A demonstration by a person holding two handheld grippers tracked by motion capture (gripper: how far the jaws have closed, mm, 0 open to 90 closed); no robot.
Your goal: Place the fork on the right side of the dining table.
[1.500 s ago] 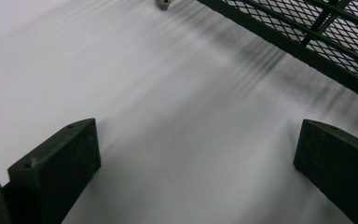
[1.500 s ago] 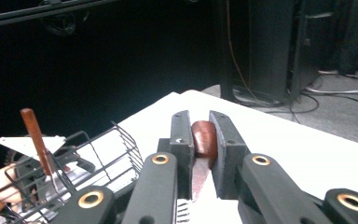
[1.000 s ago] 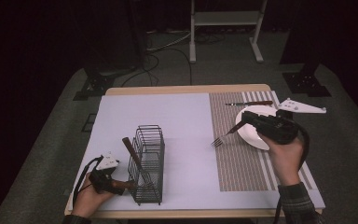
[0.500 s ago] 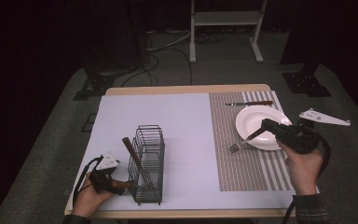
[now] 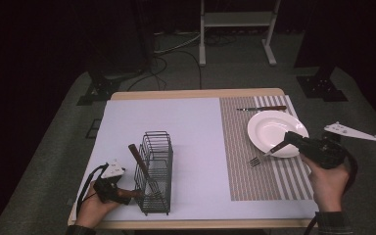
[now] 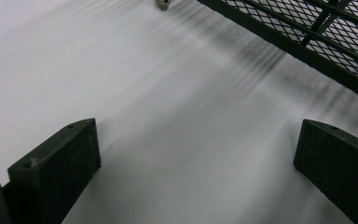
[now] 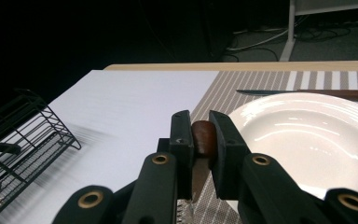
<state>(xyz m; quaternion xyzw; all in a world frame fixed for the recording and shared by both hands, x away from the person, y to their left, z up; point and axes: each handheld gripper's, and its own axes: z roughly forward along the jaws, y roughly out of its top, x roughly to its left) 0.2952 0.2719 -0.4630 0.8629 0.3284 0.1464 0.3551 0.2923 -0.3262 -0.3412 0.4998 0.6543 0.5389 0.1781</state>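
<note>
Taking in the table (image 5: 191, 94) first, with a white mat (image 5: 176, 122) covering the left and middle and a striped placemat (image 5: 240, 181) lying on the right

Moving to the wire rack (image 5: 155, 171) standing near left on the white mat, with a wooden-handled utensil (image 5: 138, 159) leaning in it

Passing to the white plate (image 5: 269, 128) sitting far right on the placemat, and a knife (image 5: 262, 108) lying just beyond it

Resting near left beside the rack, the left gripper (image 5: 127, 194), jaws spread wide with nothing but bare mat between them (image 6: 196, 154)

Hovering at the plate's near edge, the right gripper (image 5: 288, 139), clamped tight on the brown handle end of the fork (image 5: 262, 155), tines pointing down-left over the stripes, whether touching them being hard to tell

Judging the fork: light, stiff, not fragile, but hanging long from an end grip (image 7: 200, 135), so likely swinging or twisting between the pads; gripping the handle nearer its middle probably steadying it, and steering clear of the smooth metal neck, likely slippery
</note>
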